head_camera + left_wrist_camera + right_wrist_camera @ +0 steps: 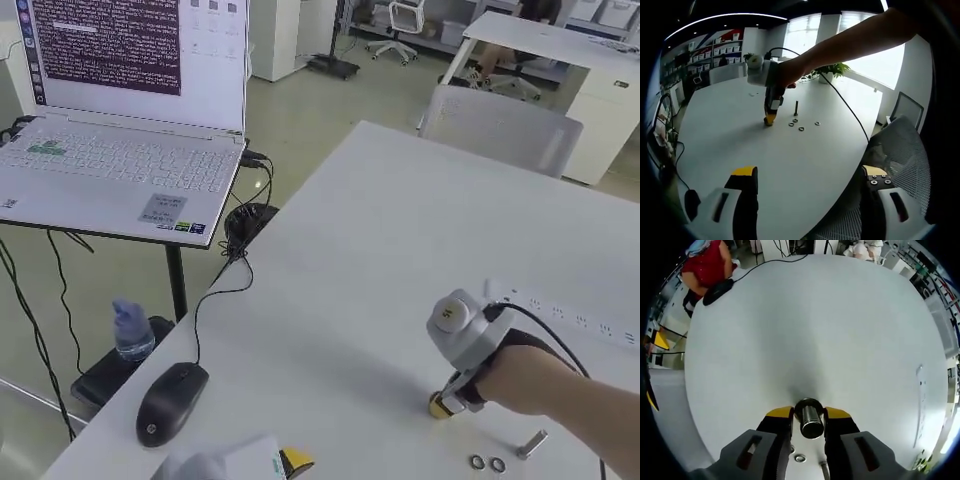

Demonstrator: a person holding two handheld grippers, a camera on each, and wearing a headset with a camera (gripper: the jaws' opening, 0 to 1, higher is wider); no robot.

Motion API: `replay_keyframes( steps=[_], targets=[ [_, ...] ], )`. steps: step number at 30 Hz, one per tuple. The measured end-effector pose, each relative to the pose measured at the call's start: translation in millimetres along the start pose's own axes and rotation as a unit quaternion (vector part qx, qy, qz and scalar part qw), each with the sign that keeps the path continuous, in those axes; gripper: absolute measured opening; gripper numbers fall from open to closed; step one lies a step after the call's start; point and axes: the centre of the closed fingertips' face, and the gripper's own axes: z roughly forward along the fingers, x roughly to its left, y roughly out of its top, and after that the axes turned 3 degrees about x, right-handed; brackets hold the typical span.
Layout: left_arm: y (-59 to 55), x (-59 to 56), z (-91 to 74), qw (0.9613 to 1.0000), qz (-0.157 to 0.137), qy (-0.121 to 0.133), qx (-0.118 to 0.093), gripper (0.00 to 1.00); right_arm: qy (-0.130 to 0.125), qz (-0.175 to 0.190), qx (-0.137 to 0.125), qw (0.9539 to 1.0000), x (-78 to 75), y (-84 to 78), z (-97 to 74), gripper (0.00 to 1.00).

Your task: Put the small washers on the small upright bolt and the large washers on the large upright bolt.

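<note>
- While the headset looks down across the white table [380,250], a laptop [120,150] sits open on a stand at far left. A black mouse [170,402] rests on the table's near-left corner.
- Next along, the left gripper [810,174] hangs at the near edge of the table. Its jaws are spread wide with nothing between them, and its camera looks across the tabletop at the work.
- Further right, a hand [520,375] holds the right gripper [808,412] nose-down on the table. Its yellow-tipped jaws are clamped tight on the large bolt [810,424], a thick metal cylinder seen end-on between them.
- Just right of that gripper, the washers [801,129] lie flat in a loose cluster on the tabletop, four by the left gripper view's count.
- Right by the cluster, the small bolt [796,107] stands upright on the table, thin and clear of the gripper.
- At far right, a white power strip [570,315] lies along the table's edge.
</note>
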Motion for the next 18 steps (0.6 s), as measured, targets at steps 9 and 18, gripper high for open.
replay_keyframes(
  steps=[9,18],
  targets=[
    [0.7,1.1,0.2,1.0,0.002,0.0,0.001,0.83,0.004,0.0,-0.001,1.0,-0.1,0.1,0.5,0.25],
    [2.1,1.8,0.7,1.0,0.001,0.002,0.001,0.83,0.008,0.002,-0.016,0.9998,-0.4,2.3,-1.9,0.39]
  ],
)
